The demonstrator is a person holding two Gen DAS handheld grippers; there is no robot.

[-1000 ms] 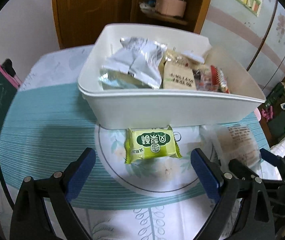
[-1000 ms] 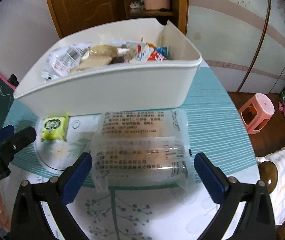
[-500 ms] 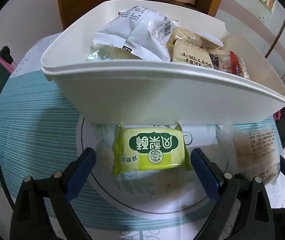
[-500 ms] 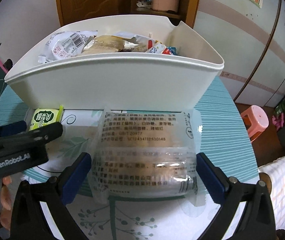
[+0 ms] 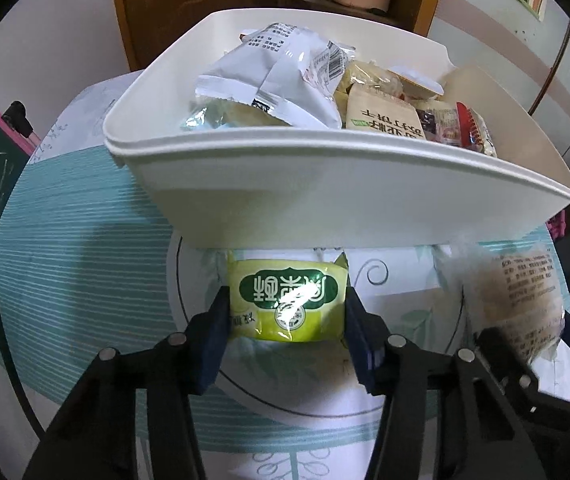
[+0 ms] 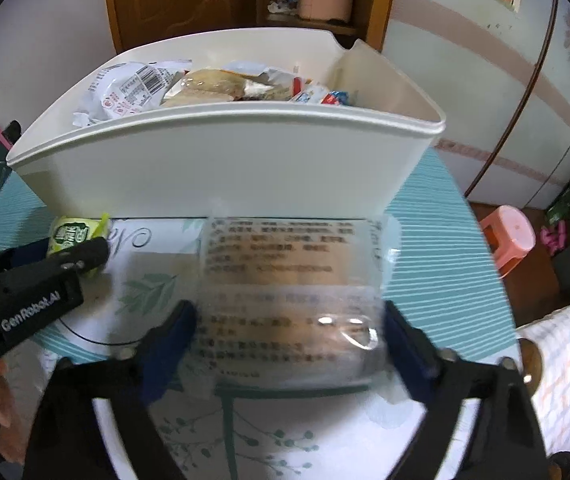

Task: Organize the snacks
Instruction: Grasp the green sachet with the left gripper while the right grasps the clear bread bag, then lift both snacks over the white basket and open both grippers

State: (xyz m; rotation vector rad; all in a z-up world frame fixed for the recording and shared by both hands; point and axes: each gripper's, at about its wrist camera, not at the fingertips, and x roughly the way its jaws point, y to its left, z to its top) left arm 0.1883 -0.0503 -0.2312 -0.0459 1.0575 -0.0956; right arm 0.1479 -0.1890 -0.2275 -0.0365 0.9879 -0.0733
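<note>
**Both tongs closing on packets at the foot of the bin**

A green snack packet (image 5: 287, 306) is found lying flat on the surface (image 5: 85, 240), just in front of the near wall of the white bin (image 5: 325, 200). Its long axis runs across the gap of the left tongs (image 5: 287, 320), side to side in the left wrist view, so that its two short ends face the blue pads. The jaws are recorded as closing, with the packet between them; both pads appear to be pressing on its ends, and a grip is judged to be forming.

A clear biscuit packet (image 6: 289, 292) is found beside the green one, to its right, also against the foot of the bin. It lies between the jaws of the right tongs (image 6: 289, 344), which are likewise closing. The pads sit at or against its side edges, though the wrapper is blurred there; a firm hold cannot be confirmed.

Each packet lies straight ahead of and within its own tongs, so no reach across is called for. The bin, already well filled with other snacks (image 5: 277, 80), stands directly beyond both packets. The coming move is judged to turn on lifting each packet clear of the near rim
</note>
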